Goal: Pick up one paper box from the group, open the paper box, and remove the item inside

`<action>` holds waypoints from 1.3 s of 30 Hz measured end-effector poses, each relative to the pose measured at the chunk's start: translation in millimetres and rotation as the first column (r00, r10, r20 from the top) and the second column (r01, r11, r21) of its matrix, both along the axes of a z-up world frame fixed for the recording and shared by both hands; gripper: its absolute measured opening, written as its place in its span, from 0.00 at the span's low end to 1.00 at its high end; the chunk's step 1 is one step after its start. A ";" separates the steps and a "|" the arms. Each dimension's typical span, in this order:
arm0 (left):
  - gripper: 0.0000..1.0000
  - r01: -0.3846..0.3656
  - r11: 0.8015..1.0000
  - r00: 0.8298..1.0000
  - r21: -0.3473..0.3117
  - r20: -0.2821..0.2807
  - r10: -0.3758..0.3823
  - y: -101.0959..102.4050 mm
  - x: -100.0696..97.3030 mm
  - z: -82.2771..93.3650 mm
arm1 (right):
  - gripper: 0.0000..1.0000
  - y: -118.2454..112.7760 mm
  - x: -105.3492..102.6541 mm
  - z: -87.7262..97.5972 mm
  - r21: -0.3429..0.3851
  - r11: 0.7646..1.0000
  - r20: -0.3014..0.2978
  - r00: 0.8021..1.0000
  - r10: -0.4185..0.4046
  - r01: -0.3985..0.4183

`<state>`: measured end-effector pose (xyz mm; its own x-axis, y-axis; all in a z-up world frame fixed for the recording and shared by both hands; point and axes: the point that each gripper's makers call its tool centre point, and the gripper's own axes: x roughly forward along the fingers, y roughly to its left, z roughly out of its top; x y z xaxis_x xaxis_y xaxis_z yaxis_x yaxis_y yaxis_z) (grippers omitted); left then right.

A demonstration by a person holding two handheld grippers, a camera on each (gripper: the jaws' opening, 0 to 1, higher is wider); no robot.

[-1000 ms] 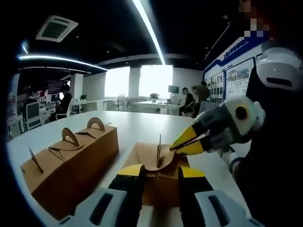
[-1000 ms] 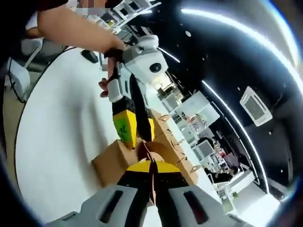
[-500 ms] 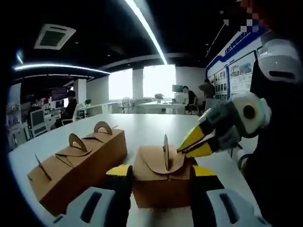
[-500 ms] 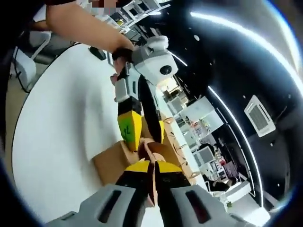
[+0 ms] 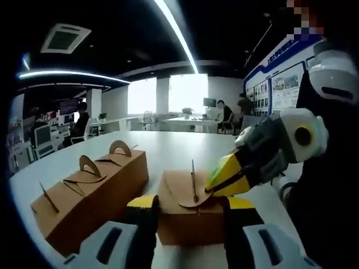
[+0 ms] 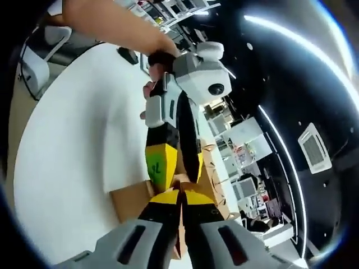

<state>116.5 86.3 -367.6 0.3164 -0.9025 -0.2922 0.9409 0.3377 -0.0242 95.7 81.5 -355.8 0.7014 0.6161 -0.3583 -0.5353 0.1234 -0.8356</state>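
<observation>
**Box selected and held; flap not yet opened**

Office hall with ceiling light strips surrounds a large white table (image 5: 185, 147). A row of closed paper boxes (image 5: 90, 193) stands toward the table's left side. One paper box (image 5: 188, 216) sits apart from it, clamped between the jaws of the left gripper (image 5: 188, 210). The right gripper (image 5: 216, 182) is clenched on the upright handle tab (image 5: 193, 180) atop this box. Judgement: selection is complete, opening has begun at the tab, and the top appears still closed. Item inside is hidden; removal remains outstanding.
</observation>
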 end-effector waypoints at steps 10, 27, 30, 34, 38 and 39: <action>0.46 0.007 1.000 1.000 -0.007 -0.004 -0.007 0.3 0.0 0.0 | 0.03 -0.4 -0.5 -0.8 0.032 0.999 -0.043 0.999 -0.015 0.016; 0.45 0.014 1.000 1.000 -0.012 -0.012 -0.014 -0.1 -0.3 0.8 | 0.02 -3.2 0.7 7.9 0.182 0.983 -0.091 0.996 -0.008 0.024; 0.45 0.013 1.000 1.000 -0.014 -0.012 -0.013 -0.2 -0.2 1.0 | 0.02 -4.1 1.2 8.9 0.234 0.972 -0.131 0.991 -0.003 0.034; 0.45 0.015 1.000 1.000 -0.003 -0.012 -0.015 -0.4 0.1 1.0 | 0.02 -7.6 2.1 16.5 0.309 0.950 -0.177 0.984 0.005 0.051; 0.45 0.017 1.000 1.000 0.005 -0.013 -0.017 -0.4 0.1 0.8 | 0.02 -10.1 3.3 21.3 0.356 0.933 -0.217 0.976 0.020 0.060; 0.45 0.016 1.000 1.000 0.002 -0.012 -0.016 -0.3 0.2 0.8 | 0.02 -10.0 3.3 21.9 0.382 0.921 -0.240 0.970 0.026 0.070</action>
<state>116.6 85.9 -366.8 0.2980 -0.9067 -0.2984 0.9459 0.3224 -0.0350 99.1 71.5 -333.9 0.6411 0.7246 -0.2527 -0.7038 0.4239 -0.5701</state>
